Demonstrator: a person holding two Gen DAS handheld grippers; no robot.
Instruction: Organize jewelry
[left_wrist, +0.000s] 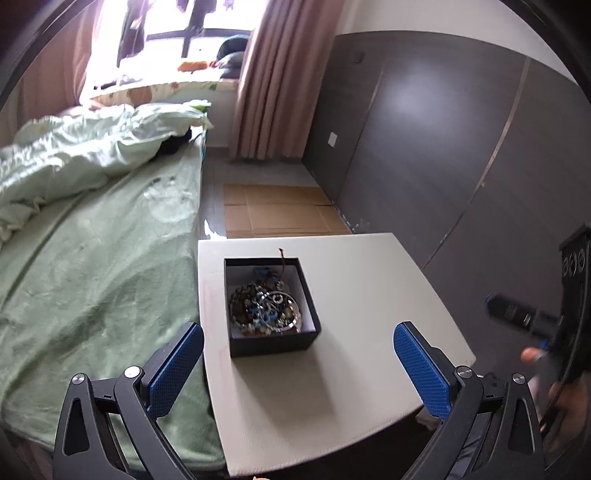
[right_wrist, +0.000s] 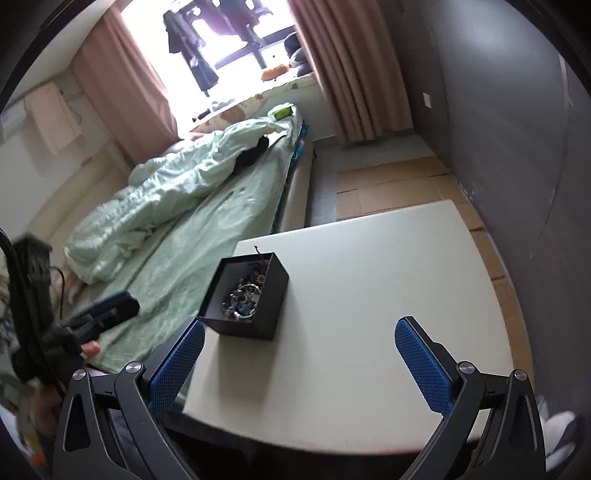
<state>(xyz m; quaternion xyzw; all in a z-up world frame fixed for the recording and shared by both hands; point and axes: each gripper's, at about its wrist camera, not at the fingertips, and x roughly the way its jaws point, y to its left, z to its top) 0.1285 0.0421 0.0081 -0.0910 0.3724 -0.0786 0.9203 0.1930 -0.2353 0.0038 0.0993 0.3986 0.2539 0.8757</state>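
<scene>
**Both claws wide open, jewelry sitting in the black box**

A black box (left_wrist: 271, 304) stands on the white bench (left_wrist: 362, 295), near the edge beside the bed (left_wrist: 103, 266). The jewelry (left_wrist: 264, 308) lies inside it in a tangled pile of beads and shiny rings. A thin brown cord (left_wrist: 282, 260) sticks up over the far wall of the box.

The left claw (left_wrist: 299, 363) is spread wide with nothing between its blue pads. The box sits ahead of it, not touched. The right claw (right_wrist: 299, 360) is spread wide too, and only bare bench shows between its pads.

The left view looks straight down into the box, so the white lining and most of the pile show. The right view sees the box from the side, so one dark wall hides part of the pile.

The left view shows the other claw at the right edge, blurry, with a hand (left_wrist: 565, 391) on it. The right view shows a white shoe (right_wrist: 561, 428) low at the right.
</scene>
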